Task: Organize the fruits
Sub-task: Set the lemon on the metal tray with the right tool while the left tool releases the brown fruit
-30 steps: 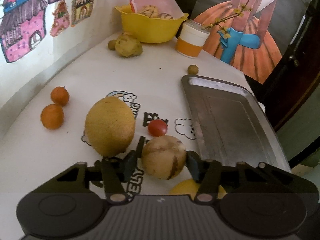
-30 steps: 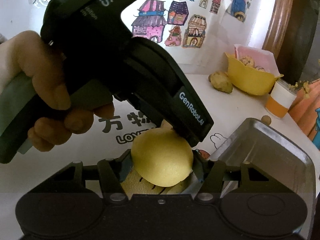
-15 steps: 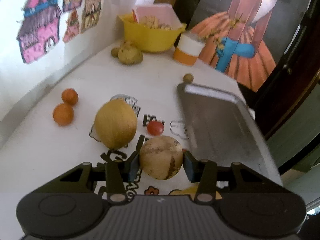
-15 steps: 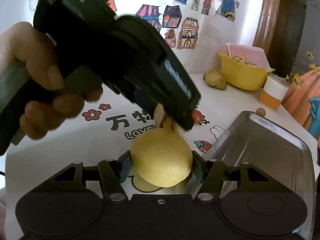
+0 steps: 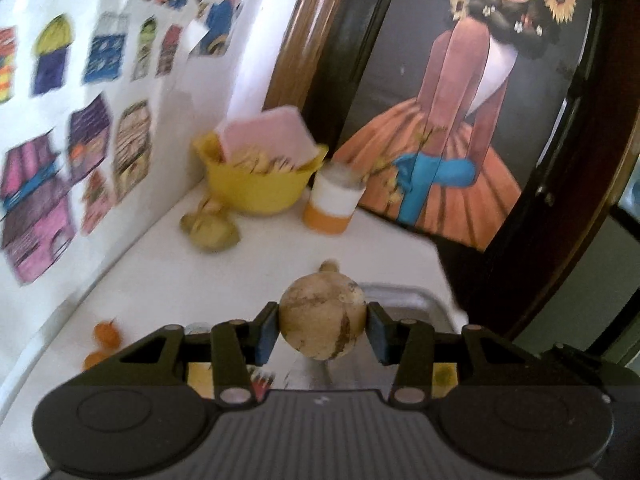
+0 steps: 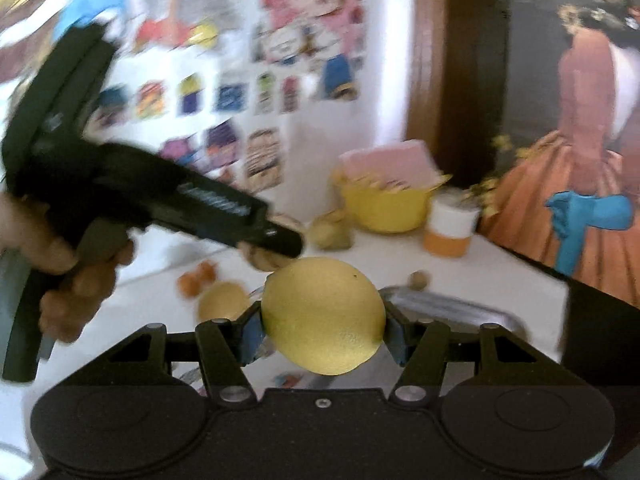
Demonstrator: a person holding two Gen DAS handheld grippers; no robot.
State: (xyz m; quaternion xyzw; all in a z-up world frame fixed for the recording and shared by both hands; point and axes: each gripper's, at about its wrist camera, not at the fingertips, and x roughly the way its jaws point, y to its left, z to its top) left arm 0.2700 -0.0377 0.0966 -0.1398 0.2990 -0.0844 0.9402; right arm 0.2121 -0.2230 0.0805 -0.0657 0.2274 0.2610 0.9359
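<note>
The left tool [image 5: 322, 326] grips a round tan fruit [image 5: 322, 318] with brown streaks between its pads, lifted clear of the counter [image 5: 260, 272]. Just beyond and below it lies the metal tray [image 5: 404, 296]; a small brown fruit [image 5: 329, 267] sits just past the tan one. Ahead stand a yellow bowl [image 5: 256, 192] and an orange-and-white cup [image 5: 334, 204], with a knobbly fruit [image 5: 210, 230] ahead to the left and two small oranges [image 5: 106, 332] near the tool's left.

The right tool [image 6: 323, 332] clamps a lemon [image 6: 322, 316], its long axis running crosswise between the pads, also off the counter. To its left a hand [image 6: 74, 280] holds the other tool; the white lettering on that body is too blurred to read.
</note>
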